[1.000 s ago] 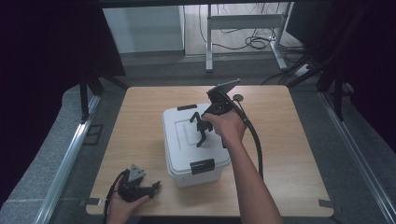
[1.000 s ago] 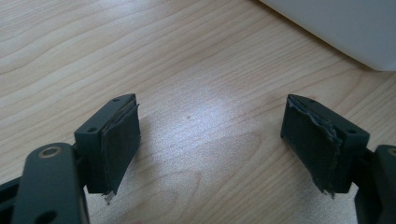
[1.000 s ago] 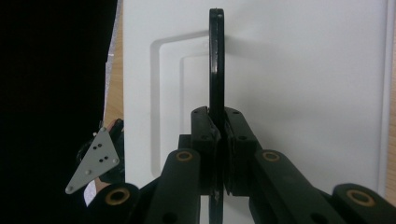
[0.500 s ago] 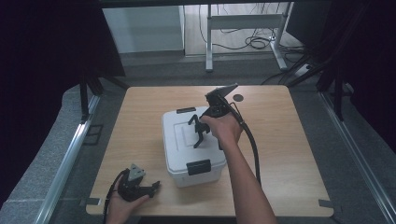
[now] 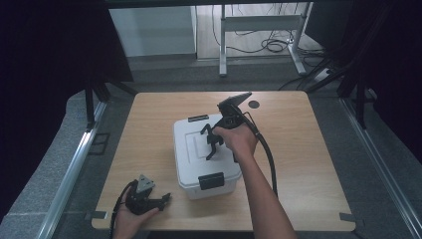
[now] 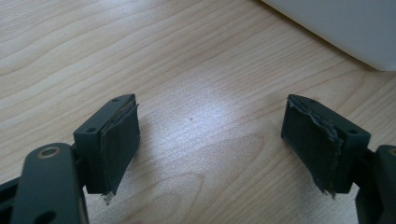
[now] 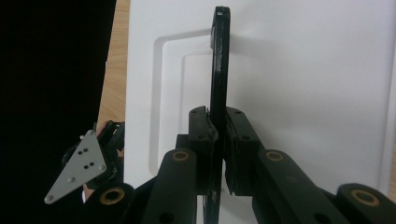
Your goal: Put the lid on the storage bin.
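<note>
A white lidded box [image 5: 189, 159] stands in the middle of the wooden table [image 5: 308, 164]. Its black handle [image 5: 208, 133] stands raised from the lid. My right gripper [image 5: 213, 147] reaches down onto it from the far right. In the right gripper view the handle [image 7: 219, 60] runs edge-on between the two pads of my right gripper [image 7: 219, 119]; the jaws have just been opening slightly, and the pads still touch it. My left gripper [image 5: 161, 199] rests open on the table at the near left; in its own view, bare wood lies between the pads of the left gripper [image 6: 212, 140].
Black latches sit on the box's near side [image 5: 211, 180] and far side [image 5: 198, 118]. A dark round hole [image 5: 254, 104] marks the table's far side. The right gripper's cable [image 5: 271, 164] trails over the right half. The box corner [image 6: 345, 28] lies beyond the left jaws.
The right hand has shifted a little toward the near side, still on the handle. The box and the left gripper have stayed in place.
</note>
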A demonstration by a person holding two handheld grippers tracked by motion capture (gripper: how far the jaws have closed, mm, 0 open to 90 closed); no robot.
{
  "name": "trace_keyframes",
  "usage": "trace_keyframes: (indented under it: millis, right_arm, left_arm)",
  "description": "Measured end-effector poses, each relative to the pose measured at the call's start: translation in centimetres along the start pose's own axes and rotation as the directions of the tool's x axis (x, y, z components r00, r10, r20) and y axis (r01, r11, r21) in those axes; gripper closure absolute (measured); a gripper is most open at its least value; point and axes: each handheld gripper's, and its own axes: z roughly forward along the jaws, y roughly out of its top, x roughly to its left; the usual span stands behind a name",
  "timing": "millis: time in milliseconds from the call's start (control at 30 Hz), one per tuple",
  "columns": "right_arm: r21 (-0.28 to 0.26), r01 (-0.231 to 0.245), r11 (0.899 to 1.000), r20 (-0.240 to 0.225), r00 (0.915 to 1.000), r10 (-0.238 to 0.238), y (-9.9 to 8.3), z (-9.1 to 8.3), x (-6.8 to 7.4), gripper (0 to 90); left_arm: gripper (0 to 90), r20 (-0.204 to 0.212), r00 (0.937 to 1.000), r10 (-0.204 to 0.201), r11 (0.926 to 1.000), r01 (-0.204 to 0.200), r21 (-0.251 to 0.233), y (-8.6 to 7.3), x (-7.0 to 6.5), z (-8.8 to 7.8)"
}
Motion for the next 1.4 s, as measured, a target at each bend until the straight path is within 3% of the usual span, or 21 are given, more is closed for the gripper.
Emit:
trace_keyframes:
  millis: [367,600,800,1033,1067,1300,1400]
  right_arm:
    - [-0.051,0.090,0.995,-0.016,0.9958,-0.091,-0.5,-1.4,0.1,66.2]
    - [-0.103,0.136,0.985,-0.025,0.9899,-0.139,-1.2,-3.0,-0.8,55.2]
    - [-0.156,0.168,0.973,-0.054,0.9826,-0.178,-2.2,-4.5,-2.6,51.5]
    - [-0.225,0.179,0.958,-0.069,0.9777,-0.199,-4.1,-6.4,-6.0,50.5]
    - [-0.225,0.179,0.958,-0.069,0.9777,-0.199,-4.1,-6.4,-6.0,50.5]
    - [-0.267,0.163,0.950,-0.077,0.9789,-0.189,-6.5,-7.0,-9.9,47.9]
    - [-0.272,0.157,0.949,-0.083,0.9792,-0.185,-7.1,-6.9,-10.9,47.5]
  left_arm:
    - [19.3,0.002,1.0000,0.004,1.0000,-0.004,0.004,0.0,0.1,0.0]
    - [19.2,0.003,1.0000,0.004,1.0000,-0.004,0.004,0.0,0.1,0.0]
    - [19.2,0.003,1.0000,0.007,1.0000,-0.007,0.004,0.0,0.1,0.0]
    - [19.1,0.001,1.0000,0.002,1.0000,-0.002,0.000,0.0,0.1,0.0]
    - [19.1,0.002,1.0000,0.002,1.0000,-0.002,0.000,0.0,0.1,0.0]
    - [19.1,0.002,1.0000,-0.002,1.0000,0.002,-0.004,-0.1,0.1,0.0]
    - [19.2,0.003,1.0000,-0.004,1.0000,0.004,-0.005,-0.1,0.1,0.0]
